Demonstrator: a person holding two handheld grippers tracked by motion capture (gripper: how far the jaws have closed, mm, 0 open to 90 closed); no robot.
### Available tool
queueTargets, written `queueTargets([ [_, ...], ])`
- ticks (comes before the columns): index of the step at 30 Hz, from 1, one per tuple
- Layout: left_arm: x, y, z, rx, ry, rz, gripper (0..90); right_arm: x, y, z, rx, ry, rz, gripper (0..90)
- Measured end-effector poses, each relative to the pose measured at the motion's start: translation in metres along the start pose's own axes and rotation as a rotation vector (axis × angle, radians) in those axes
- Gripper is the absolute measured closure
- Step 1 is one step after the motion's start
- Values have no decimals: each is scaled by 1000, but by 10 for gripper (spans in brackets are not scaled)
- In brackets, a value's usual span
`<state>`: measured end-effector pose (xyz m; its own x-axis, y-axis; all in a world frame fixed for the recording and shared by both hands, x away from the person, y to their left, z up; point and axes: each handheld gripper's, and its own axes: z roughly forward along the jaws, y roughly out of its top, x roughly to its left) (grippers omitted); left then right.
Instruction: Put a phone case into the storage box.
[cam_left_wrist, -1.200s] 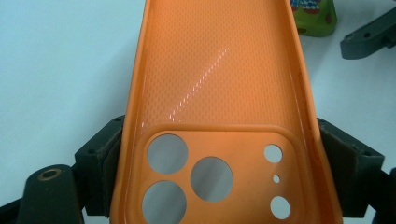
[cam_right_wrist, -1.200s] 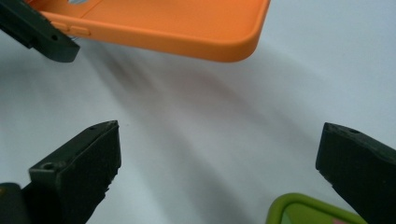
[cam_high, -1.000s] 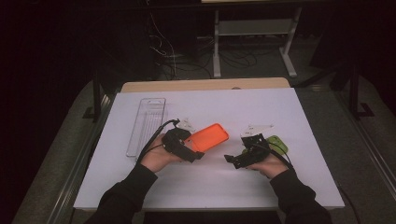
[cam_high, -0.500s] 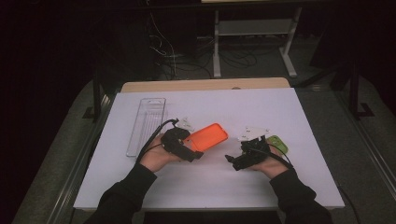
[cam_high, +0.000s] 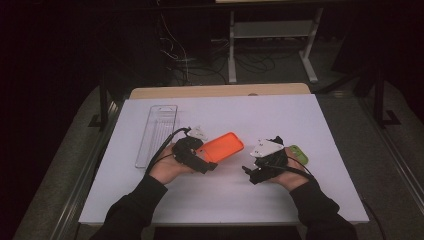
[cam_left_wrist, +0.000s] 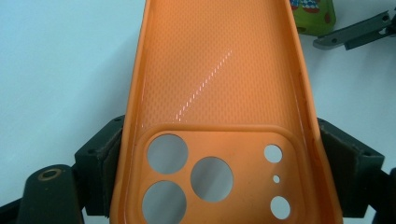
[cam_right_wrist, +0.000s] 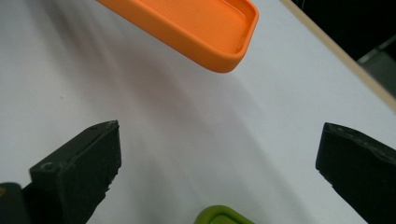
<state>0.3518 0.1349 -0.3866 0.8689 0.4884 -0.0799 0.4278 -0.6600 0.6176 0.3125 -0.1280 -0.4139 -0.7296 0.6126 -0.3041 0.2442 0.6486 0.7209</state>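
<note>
An orange phone case (cam_high: 222, 146) hangs a little above the white table (cam_high: 310, 120), tilted up toward the right. My left gripper (cam_high: 206, 163) is shut on its camera-hole end. In the left gripper view the pads (cam_left_wrist: 105, 161) press both long sides of the case (cam_left_wrist: 219, 70), whose inside faces up. My right gripper (cam_high: 252, 175) rests to the right of the case and points left. Its jaws stand wide open in the right gripper view (cam_right_wrist: 224, 158), with bare table between them. The case's far end (cam_right_wrist: 205, 28) lies ahead of them.
A green phone case (cam_high: 299, 154) lies on the table by my right hand, also seen as a green edge (cam_right_wrist: 222, 215). A clear plastic tray (cam_high: 157, 131) stands at the left. A small white part (cam_high: 199, 133) lies behind my left hand. The table's far wooden edge (cam_high: 220, 91) runs across.
</note>
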Motion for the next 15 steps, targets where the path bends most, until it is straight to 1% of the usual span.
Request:
queueTargets([
  [2,0,0,0,3,0,3,161,1,0,0,2,-18,-27,0],
  [3,0,0,0,3,-1,2,161,2,0,0,2,-29,-53,0],
  [4,-1,0,1,1,-1,2,161,3,1,-1,2,-39,-59,0],
  [5,-1,0,1,0,-3,0,161,3,1,-1,0,-42,-79,0],
  [6,-2,0,2,-10,-5,-14,161,4,1,-1,-5,-45,-84,0],
  [8,-2,0,1,-2,-4,-6,161,5,1,-1,-3,-57,-107,0],
  [9,-1,0,2,-2,-4,1,161,5,2,-1,-4,-71,-132,0],
  [11,-1,0,2,0,-3,5,161,6,2,-2,-2,-84,-148,0],
  [15,-2,0,2,0,-3,4,161,9,2,-1,-4,-113,-210,0],
])
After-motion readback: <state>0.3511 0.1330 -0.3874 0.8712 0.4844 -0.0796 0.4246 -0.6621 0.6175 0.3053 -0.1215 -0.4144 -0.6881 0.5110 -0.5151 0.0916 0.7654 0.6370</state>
